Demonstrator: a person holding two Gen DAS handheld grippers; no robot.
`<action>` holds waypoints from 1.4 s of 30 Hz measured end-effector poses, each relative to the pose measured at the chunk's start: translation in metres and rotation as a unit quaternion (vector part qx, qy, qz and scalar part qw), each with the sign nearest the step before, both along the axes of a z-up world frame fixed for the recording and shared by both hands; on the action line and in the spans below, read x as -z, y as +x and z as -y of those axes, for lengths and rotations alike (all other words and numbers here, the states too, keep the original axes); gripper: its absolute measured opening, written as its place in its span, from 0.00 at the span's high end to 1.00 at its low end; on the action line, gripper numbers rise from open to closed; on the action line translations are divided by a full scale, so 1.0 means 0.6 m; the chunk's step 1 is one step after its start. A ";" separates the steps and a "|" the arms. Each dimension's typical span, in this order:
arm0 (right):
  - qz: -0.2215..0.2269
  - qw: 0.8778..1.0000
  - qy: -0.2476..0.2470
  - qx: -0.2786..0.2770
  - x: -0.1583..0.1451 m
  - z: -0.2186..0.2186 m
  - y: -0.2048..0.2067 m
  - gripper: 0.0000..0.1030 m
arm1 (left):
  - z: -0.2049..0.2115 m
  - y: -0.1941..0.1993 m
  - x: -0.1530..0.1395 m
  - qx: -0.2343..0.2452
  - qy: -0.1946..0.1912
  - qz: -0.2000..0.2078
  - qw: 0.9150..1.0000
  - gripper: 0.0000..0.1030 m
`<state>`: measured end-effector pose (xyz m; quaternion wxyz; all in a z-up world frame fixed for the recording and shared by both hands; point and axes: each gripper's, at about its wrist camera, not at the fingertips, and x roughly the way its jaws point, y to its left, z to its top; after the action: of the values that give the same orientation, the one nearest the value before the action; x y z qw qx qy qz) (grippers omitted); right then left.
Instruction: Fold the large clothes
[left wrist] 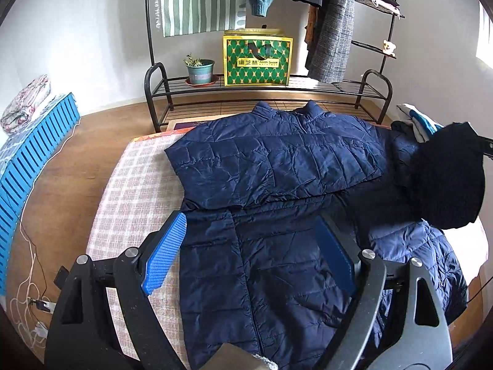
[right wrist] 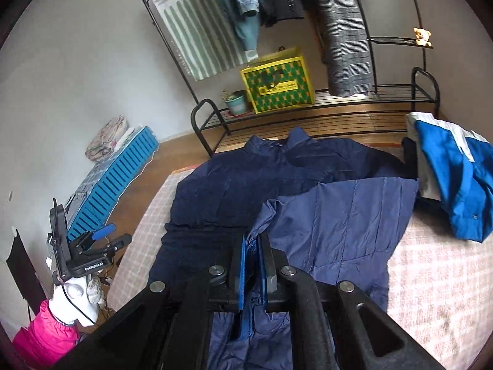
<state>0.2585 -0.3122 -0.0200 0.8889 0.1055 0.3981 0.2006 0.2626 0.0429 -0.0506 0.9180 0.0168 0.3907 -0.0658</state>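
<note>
A navy quilted jacket (left wrist: 277, 160) lies flat on a checked bed cover (left wrist: 135, 185), collar toward the far rack, one sleeve folded across its chest. My left gripper (left wrist: 251, 246) hovers open over the jacket's lower half, and its blue pads (left wrist: 166, 252) hold nothing. In the right wrist view my right gripper (right wrist: 254, 242) is shut on a fold of the jacket (right wrist: 231, 185), and a lighter blue panel (right wrist: 339, 215) hangs lifted from it. The left gripper (right wrist: 104, 237) shows at the bed's left side, held by a white-gloved hand (right wrist: 74, 296).
A blue and white garment (right wrist: 456, 178) is heaped at the bed's right. A black metal rack (left wrist: 262, 89) behind holds a green and yellow bag (left wrist: 257, 58), a plant pot (left wrist: 201, 71) and hanging clothes. A blue slatted crate (left wrist: 34, 157) and cables (left wrist: 30, 262) lie left.
</note>
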 end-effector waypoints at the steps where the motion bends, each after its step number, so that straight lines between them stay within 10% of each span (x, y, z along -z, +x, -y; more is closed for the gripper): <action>1: -0.002 1.000 0.001 -0.008 0.009 -0.025 0.019 0.96 | -0.005 0.003 0.004 -0.001 0.001 -0.001 1.000 0.15; 16: -0.083 0.994 0.002 -0.075 0.212 -0.256 0.277 0.94 | -0.066 0.100 0.112 -0.004 -0.059 -0.062 0.996 0.15; 18: -0.088 0.994 -0.007 -0.070 0.225 -0.255 0.286 0.78 | -0.060 0.120 0.122 0.004 -0.076 -0.069 0.995 0.16; 21: -0.082 0.994 -0.004 -0.065 0.222 -0.224 0.279 0.57 | -0.038 0.151 0.137 0.033 -0.096 -0.088 0.991 0.16; 29: -0.081 0.994 -0.070 -0.027 0.192 -0.045 0.162 0.57 | 0.019 0.237 0.190 0.046 -0.082 -0.126 0.988 0.15; 38: -0.168 0.973 -0.137 0.079 0.273 0.200 0.002 0.54 | -0.008 0.286 0.258 -0.024 -0.084 -0.160 0.983 0.16; 42: -0.196 0.969 -0.118 0.092 0.315 0.232 -0.022 0.54 | 0.023 0.286 0.263 -0.017 -0.040 -0.153 0.987 0.51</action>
<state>0.2456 -0.4516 -0.2089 0.8146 0.0732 0.5736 0.0455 0.4341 0.0290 -0.2082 0.8485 -0.0371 0.5235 -0.0678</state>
